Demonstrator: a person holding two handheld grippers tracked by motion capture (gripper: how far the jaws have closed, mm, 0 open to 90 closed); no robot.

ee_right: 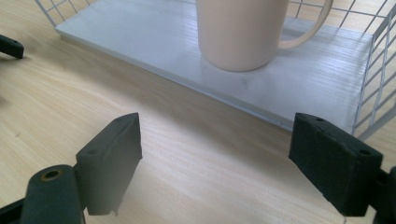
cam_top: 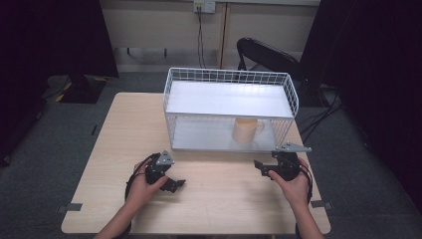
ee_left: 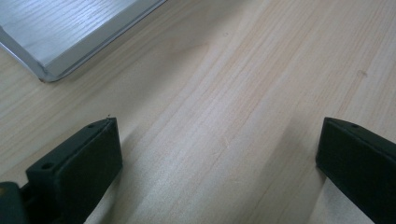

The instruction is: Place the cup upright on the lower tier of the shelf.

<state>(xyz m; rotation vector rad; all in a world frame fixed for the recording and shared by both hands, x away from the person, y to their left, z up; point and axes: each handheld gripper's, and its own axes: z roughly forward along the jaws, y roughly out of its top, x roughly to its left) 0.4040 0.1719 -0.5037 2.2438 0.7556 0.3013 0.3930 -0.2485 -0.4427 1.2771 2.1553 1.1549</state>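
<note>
Inside, a cream mug [cam_top: 246, 130] is standing upright on the lower shelf of a white wire rack [cam_top: 231, 110], toward its right end, handle pointing right. Just in front of it, the right tongs [cam_top: 268, 167] are hovering over the desk [cam_top: 219, 199], jaws spread wide and holding nothing, facing the mug [ee_right: 240, 32] and the shelf's front edge. Farther left, the left tongs [cam_top: 171, 180] are also gaping wide and empty above bare wood, near the rack's [ee_left: 70, 32] front left corner.
</note>
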